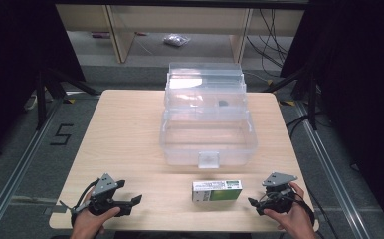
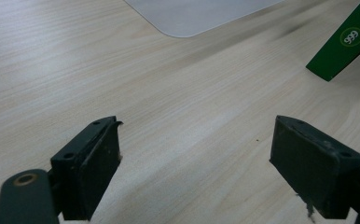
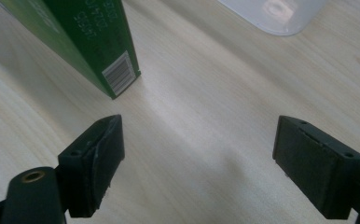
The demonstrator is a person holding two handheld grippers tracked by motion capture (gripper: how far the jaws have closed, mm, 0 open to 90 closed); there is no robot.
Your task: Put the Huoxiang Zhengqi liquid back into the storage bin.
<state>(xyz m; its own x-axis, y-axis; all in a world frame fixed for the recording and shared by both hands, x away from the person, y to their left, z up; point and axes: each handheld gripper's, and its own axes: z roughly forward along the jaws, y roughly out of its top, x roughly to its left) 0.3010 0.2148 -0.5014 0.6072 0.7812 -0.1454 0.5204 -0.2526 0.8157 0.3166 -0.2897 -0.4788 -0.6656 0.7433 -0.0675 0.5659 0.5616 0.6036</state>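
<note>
A green and white carton (image 1: 217, 190) lies flat near the table's front edge, between my two grippers. Behind it stands a clear plastic storage box (image 1: 207, 144) with its lid tipped back. My left gripper (image 1: 133, 201) rests at the front left, held by a hand, jaws wide apart over bare wood (image 2: 194, 135); the carton's green corner (image 2: 343, 44) shows far to its upper right. At the front right my right gripper (image 1: 253, 203) is open too (image 3: 199, 158), with the carton's barcode end (image 3: 117, 74) just beyond its left jaw and nothing between the pads.
The light wooden table (image 1: 125, 134) has bare surface left of the box. A small dark item (image 1: 223, 103) lies inside the box's rear part. Metal floor rails (image 1: 21, 164) run alongside; shelving and cables stand behind the table.
</note>
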